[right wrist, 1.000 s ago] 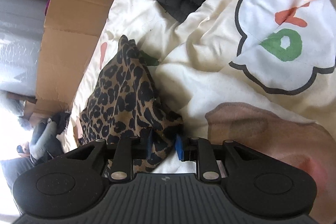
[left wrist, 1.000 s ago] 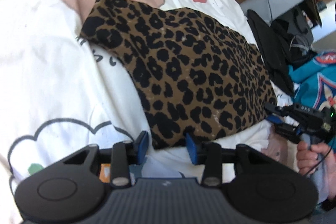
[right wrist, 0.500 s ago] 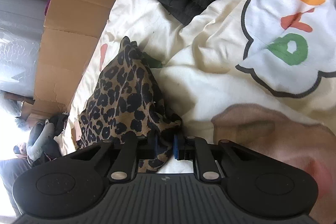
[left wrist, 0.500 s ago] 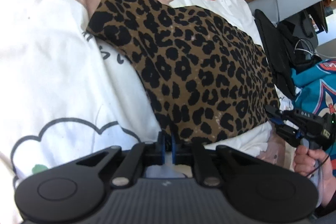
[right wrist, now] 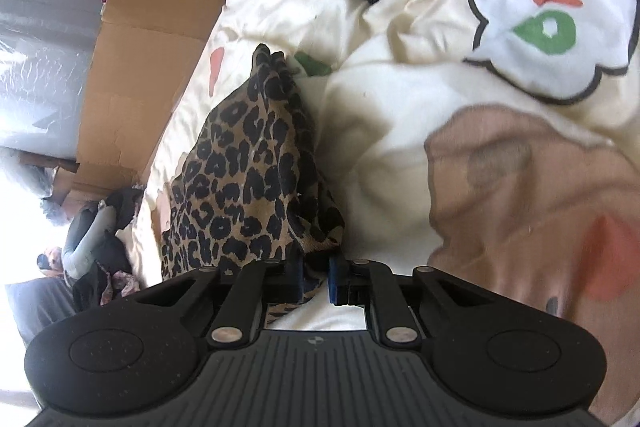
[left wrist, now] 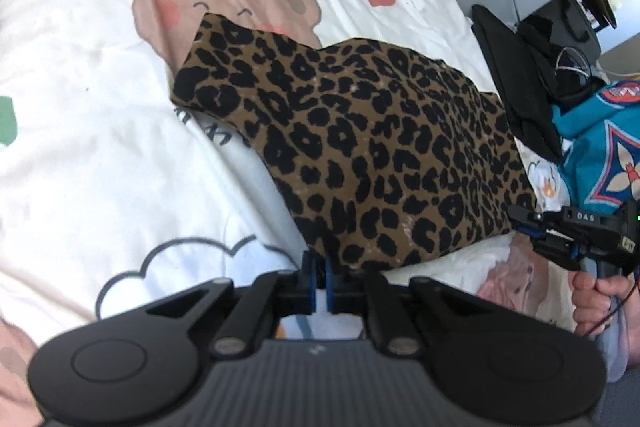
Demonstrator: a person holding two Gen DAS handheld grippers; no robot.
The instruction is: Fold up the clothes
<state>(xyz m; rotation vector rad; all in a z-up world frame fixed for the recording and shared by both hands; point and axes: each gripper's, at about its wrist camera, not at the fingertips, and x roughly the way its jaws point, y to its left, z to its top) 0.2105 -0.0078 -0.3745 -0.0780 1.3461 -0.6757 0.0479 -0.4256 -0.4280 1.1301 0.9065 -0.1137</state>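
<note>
Gripping marks the current step: the left claw pinches the leopard garment at its near edge, and the right claw, having just closed, pinches another corner. Ahead of both, the garment lies on the bedspread. Next move: lift both corners together and carry them across.

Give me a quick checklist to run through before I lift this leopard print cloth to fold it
1. Left hand-held gripper shut on the near edge of the leopard print cloth: ok.
2. Right hand-held gripper shut on the cloth's corner: ok.
3. Both layers caught in each grip: cannot tell.
4. Bedspread pinched along with the cloth: cannot tell.
5. Cloth lying flat between the grips: not ok, it bunches in the right wrist view.
</note>
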